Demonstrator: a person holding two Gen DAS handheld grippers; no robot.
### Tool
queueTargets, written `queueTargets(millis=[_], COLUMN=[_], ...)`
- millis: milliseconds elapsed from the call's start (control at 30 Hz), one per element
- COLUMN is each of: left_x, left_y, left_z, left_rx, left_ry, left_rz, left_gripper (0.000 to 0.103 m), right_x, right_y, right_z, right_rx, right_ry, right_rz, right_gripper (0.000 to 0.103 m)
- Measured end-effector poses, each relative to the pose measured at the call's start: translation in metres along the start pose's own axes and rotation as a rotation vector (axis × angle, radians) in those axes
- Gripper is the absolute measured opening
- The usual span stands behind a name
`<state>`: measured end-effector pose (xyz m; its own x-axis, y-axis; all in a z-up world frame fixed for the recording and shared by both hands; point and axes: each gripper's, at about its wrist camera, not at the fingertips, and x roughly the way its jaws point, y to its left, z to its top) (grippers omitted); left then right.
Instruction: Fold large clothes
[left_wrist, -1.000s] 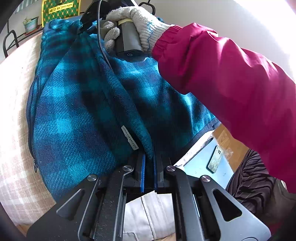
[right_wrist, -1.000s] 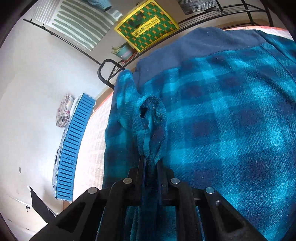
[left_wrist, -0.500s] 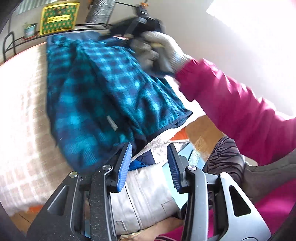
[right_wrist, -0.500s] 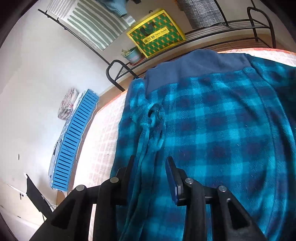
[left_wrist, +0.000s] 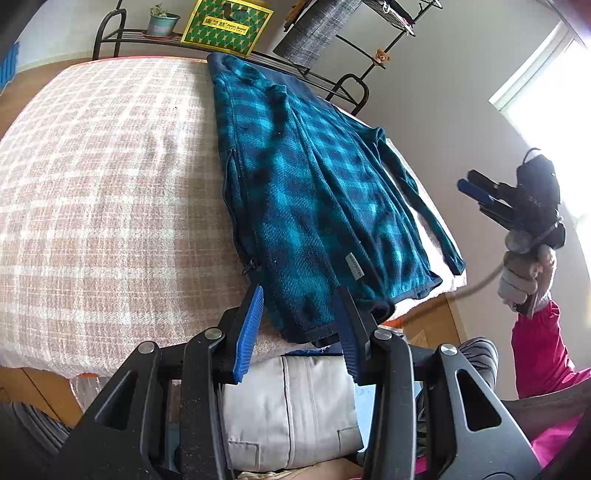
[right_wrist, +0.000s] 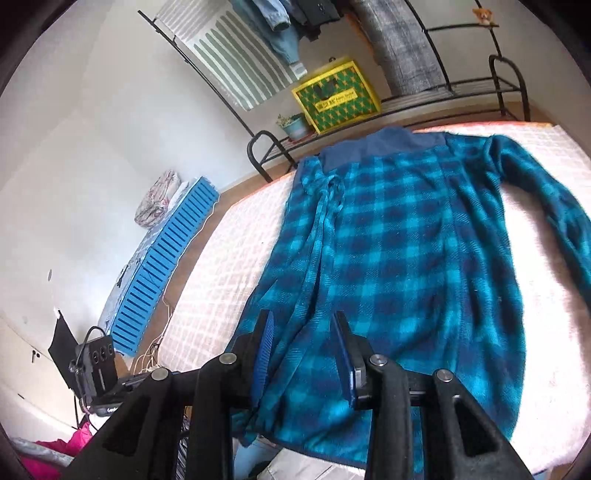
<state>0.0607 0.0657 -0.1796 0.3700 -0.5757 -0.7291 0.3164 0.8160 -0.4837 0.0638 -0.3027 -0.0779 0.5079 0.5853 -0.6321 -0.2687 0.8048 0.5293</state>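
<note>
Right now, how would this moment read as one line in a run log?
stage: one side folded in, other sleeve out | left gripper: jaws open, empty | right gripper: jaws open, empty | plaid fleece jacket: flat on checked blanket

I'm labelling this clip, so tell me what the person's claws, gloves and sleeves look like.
Both claws, left and right, are black angular frames with silver screws and ribbed blue pads. The right hand wears a pale knit glove over a magenta sleeve; a thin cable trails from that claw.
</note>
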Motion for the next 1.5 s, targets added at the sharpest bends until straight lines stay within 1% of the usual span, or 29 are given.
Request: queueTargets(millis=[100,200,333,500,567,633,700,733,767,800,833,867,967,1000,1067,1133,1233,1300,1367,1433,1500], left_x=[0.006,0.013,0.018,0.018,0.016,0.015,0.016,0.017,0.019,0.021,0.022,0.023,0.021,0.021,0.022,0.027,0.040,0.054,0.072,0.089,0.108], left_y=[-0.005,-0.007,-0.004,0.011,0.020,0.028,0.034,0.036,0.037,0.038,0.038,0.037,0.034,0.033,0.029,0.020,-0.001,-0.012,-0.021,-0.025,-0.027], left_z=[0.001,0.002,0.002,0.002,0.001,-0.001,-0.003,-0.004,-0.005,-0.006,-0.007,-0.006,-0.006,-0.005,-0.002,0.004,0.013,0.016,0.016,0.010,-0.001], left_rx=[0.039,0.041,0.035,-0.001,-0.028,-0.051,-0.070,-0.076,-0.082,-0.085,-0.086,-0.086,-0.091,-0.091,-0.085,-0.058,0.019,0.057,0.087,0.112,0.152], left_ry=[-0.003,-0.004,-0.007,-0.012,-0.014,-0.017,-0.011,-0.008,-0.003,0.002,0.004,0.002,-0.012,-0.014,-0.024,-0.031,-0.032,-0.011,0.028,0.063,0.101], left_rz=[0.012,0.016,0.026,0.056,0.059,0.058,0.048,0.045,0.042,0.039,0.036,0.032,0.020,0.018,0.015,0.014,0.002,-0.016,-0.014,0.011,0.061], left_gripper=[0.040,0.040,0.040,0.040,0.040,0.040,0.040,0.040,0.040,0.040,0.040,0.040,0.040,0.040,0.040,0.040,0.040,0.040,0.040,0.040,0.040], right_x=[-0.022,-0.011,0.036,0.108,0.131,0.147,0.157,0.160,0.161,0.161,0.160,0.156,0.126,0.115,0.105,0.112,0.126,0.129,0.129,0.124,0.124], right_y=[0.014,0.022,0.033,0.063,0.070,0.072,0.069,0.067,0.064,0.062,0.060,0.058,0.055,0.050,0.034,0.019,0.004,-0.004,-0.007,-0.015,-0.018], right_z=[-0.010,-0.019,-0.038,-0.064,-0.074,-0.083,-0.090,-0.094,-0.095,-0.096,-0.095,-0.092,-0.080,-0.077,-0.077,-0.087,-0.099,-0.103,-0.104,-0.105,-0.108], right_rx=[-0.054,-0.070,-0.091,-0.183,-0.212,-0.241,-0.249,-0.246,-0.241,-0.222,-0.195,-0.169,-0.134,-0.110,-0.040,0.018,0.081,0.112,0.118,0.128,0.096], right_ry=[-0.004,0.041,0.140,0.292,0.353,0.405,0.442,0.458,0.470,0.481,0.484,0.474,0.392,0.362,0.332,0.358,0.389,0.389,0.379,0.362,0.362], right_rz=[-0.026,-0.009,-0.053,-0.084,-0.129,-0.184,-0.213,-0.215,-0.207,-0.181,-0.158,-0.148,-0.101,-0.091,-0.057,-0.053,-0.039,-0.026,-0.032,-0.038,-0.073], right_gripper=[0.034,0.034,0.035,0.035,0.042,0.041,0.041,0.039,0.022,0.011,0.003,0.001,0.000,0.001,0.000,0.000,0.000,0.000,0.000,0.000,0.000])
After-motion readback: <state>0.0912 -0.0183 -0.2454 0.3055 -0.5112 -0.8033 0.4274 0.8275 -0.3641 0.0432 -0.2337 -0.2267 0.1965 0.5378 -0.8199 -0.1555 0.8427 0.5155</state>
